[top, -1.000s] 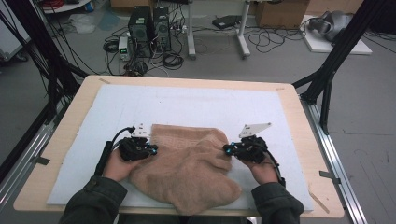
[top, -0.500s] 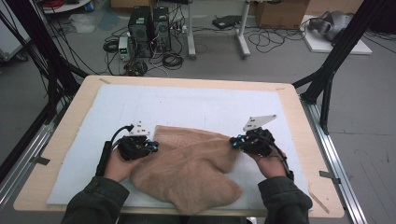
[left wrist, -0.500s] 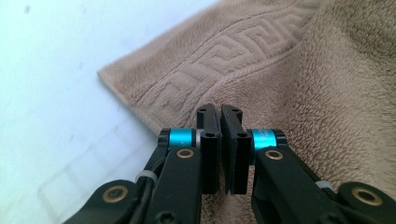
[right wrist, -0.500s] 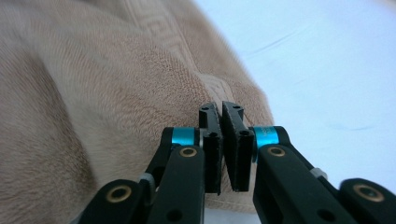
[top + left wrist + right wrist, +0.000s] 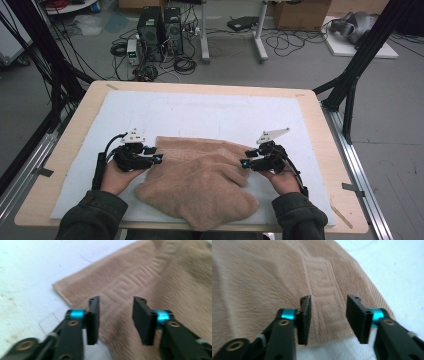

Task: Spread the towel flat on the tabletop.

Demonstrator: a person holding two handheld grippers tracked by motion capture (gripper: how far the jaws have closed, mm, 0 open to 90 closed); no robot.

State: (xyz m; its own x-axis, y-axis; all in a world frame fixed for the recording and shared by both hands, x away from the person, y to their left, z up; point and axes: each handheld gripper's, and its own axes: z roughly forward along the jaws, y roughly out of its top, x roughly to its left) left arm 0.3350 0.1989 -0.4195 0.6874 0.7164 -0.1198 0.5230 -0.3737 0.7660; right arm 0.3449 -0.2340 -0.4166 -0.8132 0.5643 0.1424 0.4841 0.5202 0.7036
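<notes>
A workshop floor strewn with cables, computer towers (image 5: 160, 27) and black frame legs lies behind a wooden table (image 5: 75, 130) topped with a white mat (image 5: 210, 112). On the near half of that mat lies a tan towel (image 5: 200, 180), folded over on itself into a lumpy, uneven stack whose near edge reaches almost to the table's front; its woven key-pattern band shows in both gripper views. The left gripper (image 5: 156, 160) sits at the towel's left edge and the right gripper (image 5: 243, 163) at its right edge, each held low in a hand, pointing inward. Both have just been opening: in the left gripper view the jaws of the left gripper (image 5: 115, 315) stand apart with nothing pinched, the towel's corner lying flat below them, and in the right gripper view the right gripper (image 5: 328, 313) likewise gapes over the hemmed edge, cloth under it but not between the pads. By my reading one fold has been laid and let go; the bundle is still bulky and skewed, so smoothing and at least one further fold seem to remain.
</notes>
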